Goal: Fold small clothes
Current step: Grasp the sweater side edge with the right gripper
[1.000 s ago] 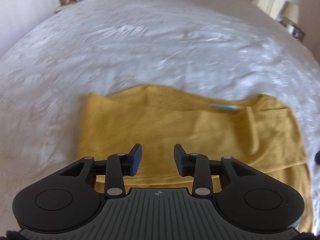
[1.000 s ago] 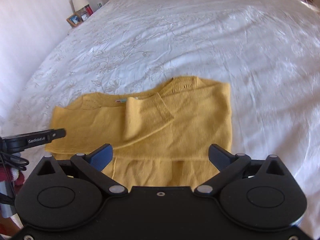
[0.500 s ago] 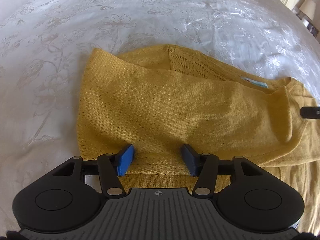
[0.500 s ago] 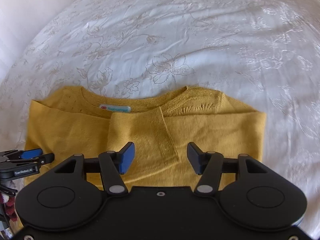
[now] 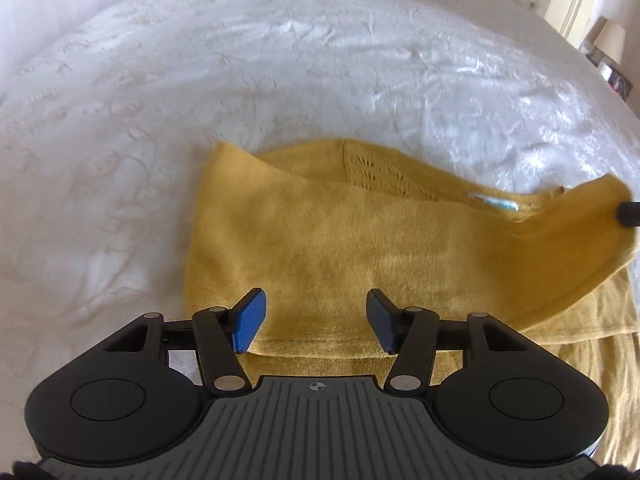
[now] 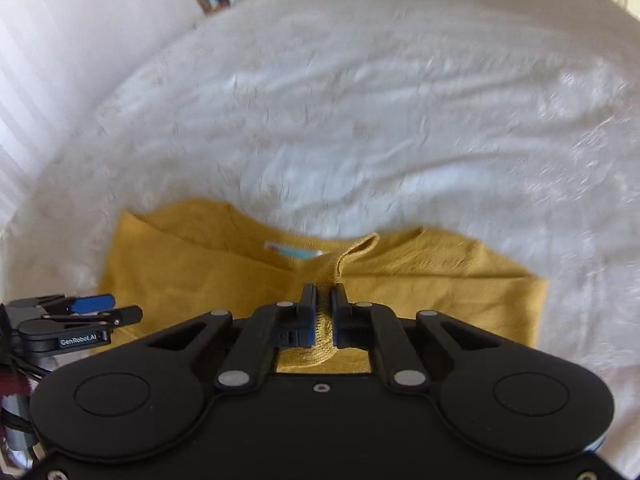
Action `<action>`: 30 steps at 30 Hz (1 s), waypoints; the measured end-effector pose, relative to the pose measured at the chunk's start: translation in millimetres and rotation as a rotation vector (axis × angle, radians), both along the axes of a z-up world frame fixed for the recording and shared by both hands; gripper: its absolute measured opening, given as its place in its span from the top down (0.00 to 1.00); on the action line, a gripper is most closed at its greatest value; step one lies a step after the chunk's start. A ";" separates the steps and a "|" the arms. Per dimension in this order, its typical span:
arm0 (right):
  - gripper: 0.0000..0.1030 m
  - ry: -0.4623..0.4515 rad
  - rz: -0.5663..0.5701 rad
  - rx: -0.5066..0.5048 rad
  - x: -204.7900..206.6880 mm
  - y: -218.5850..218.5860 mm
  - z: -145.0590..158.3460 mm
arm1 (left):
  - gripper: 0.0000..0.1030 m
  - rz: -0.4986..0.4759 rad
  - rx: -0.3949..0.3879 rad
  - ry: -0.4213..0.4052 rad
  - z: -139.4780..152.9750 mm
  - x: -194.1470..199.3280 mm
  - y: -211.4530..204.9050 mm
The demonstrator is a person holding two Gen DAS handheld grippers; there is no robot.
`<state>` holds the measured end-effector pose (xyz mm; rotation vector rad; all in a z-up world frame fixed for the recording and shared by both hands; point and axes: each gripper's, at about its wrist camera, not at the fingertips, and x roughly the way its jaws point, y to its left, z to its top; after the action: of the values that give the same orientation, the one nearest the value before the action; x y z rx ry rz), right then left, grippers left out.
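One yellow jumper (image 5: 360,248) on one white bed (image 5: 280,72).
Right gripper (image 6: 323,300) has just clamped a raised fold of it; left gripper (image 5: 316,316) hovers half-spread, grasping nothing.

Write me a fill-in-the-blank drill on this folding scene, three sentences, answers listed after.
1. The garment lying on the white bedspread is ____ in colour.
2. The right gripper has just closed, and its pads now pinch a fold of the ____.
3. The left gripper stands ____, with nothing clamped between its pads.

Missing words: yellow; garment; open
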<state>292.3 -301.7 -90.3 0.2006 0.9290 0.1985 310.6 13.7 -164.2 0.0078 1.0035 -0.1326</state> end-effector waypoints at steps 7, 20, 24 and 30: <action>0.87 0.163 -0.193 -0.104 -7.8 -55.8 -44.6 | 0.47 0.000 0.017 -0.004 11.1 9.9 -0.1; 0.76 0.267 -0.213 -0.119 -9.6 -59.2 -79.4 | 0.47 -0.008 0.157 0.133 -16.9 46.9 -16.3; 0.70 0.292 -0.220 -0.130 -8.9 -59.1 -89.4 | 0.41 0.000 0.170 0.178 -27.9 52.6 -16.7; 0.67 0.294 -0.233 -0.122 -7.6 -60.6 -99.9 | 0.23 0.031 0.170 0.192 -34.9 54.7 -8.9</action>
<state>284.7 -362.2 -190.2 0.2269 1.1968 -0.1070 365.4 4.8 -199.1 0.1370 1.2044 -0.0197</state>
